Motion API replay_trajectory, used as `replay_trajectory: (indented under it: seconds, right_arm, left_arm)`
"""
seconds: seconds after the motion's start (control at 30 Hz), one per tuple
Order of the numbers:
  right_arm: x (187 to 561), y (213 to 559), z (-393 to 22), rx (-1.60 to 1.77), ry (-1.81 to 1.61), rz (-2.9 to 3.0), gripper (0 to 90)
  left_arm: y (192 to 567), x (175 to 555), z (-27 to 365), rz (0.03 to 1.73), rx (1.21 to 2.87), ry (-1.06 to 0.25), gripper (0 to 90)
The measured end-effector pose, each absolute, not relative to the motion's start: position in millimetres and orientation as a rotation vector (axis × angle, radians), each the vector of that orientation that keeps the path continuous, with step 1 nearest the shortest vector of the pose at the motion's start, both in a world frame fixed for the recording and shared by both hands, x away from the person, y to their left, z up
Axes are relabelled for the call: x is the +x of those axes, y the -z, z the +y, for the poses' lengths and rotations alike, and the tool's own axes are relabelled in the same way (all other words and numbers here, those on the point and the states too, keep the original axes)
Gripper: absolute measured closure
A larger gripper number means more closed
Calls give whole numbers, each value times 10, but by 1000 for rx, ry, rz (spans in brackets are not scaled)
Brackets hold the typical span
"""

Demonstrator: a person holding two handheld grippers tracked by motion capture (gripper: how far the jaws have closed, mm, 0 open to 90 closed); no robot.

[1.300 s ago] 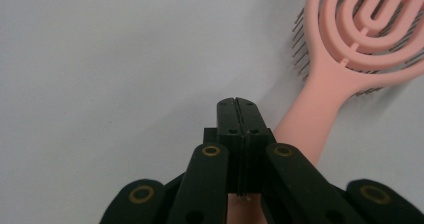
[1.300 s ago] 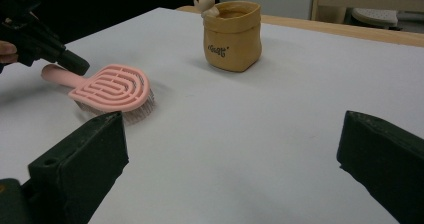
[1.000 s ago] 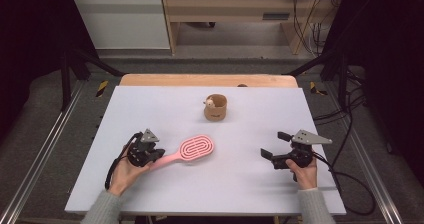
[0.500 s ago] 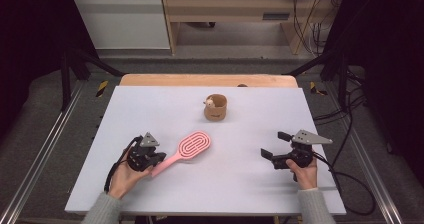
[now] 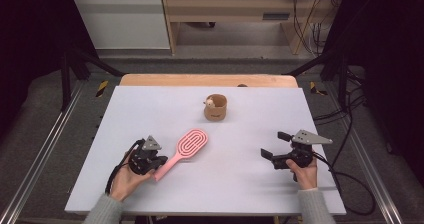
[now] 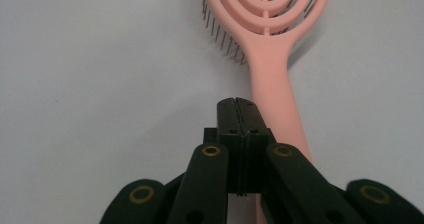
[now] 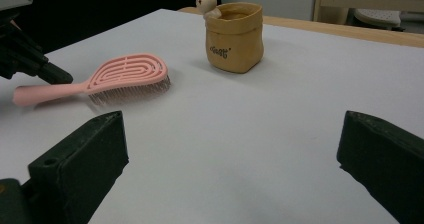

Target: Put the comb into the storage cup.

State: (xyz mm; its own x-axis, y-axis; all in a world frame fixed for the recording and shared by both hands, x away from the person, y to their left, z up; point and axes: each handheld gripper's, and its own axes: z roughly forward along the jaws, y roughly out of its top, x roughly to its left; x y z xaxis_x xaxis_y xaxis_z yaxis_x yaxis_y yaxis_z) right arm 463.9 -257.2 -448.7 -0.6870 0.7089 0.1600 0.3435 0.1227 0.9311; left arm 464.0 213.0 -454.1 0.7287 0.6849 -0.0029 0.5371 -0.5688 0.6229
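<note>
A pink hairbrush (image 5: 192,143) lies bristles down on the white table (image 5: 250,194), left of the middle, with its handle running toward the front left. My left gripper (image 5: 161,163) rests at the handle's end. In the left gripper view my left gripper (image 6: 235,105) has its jaws pressed together with nothing between them, and the hairbrush (image 6: 272,54) handle runs along their right side. Whether they touch I cannot tell. My right gripper (image 5: 275,145) rests at the right with its jaws wide apart and empty. My right gripper (image 7: 230,139) faces the hairbrush (image 7: 127,74).
A small tan pot (image 5: 215,107) with a little bear figure on its rim stands behind the middle of the table; in the right gripper view the pot (image 7: 235,36) is past the brush. A wooden edge (image 5: 210,80) borders the far side.
The brush has swung a little: its handle end now lies nearer the front edge. My left gripper has shifted slightly toward the front with it. The right gripper has stayed still.
</note>
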Motion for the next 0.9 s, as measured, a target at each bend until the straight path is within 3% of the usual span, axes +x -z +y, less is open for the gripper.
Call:
replay_trajectory:
  seconds: [0.23, 0.43, 0.7, 0.9]
  right_arm:
    - [4639, 4487, -2573, 1027, -1584, 2084, 4]
    - [4640, 4487, -2572, 1029, -1583, 2085, 4]
    - [4639, 4487, -2571, 1029, -1585, 2085, 4]
    - [4640, 4487, -2572, 1028, -1585, 2085, 4]
  left_arm:
    - [4510, 4645, 2174, 934, 2301, -357, 895]
    - [4384, 4640, 2294, 953, 2221, -396, 820]
    - [4232, 4618, 2403, 970, 2134, -440, 610]
    - [4174, 4604, 2415, 975, 2101, -467, 401]
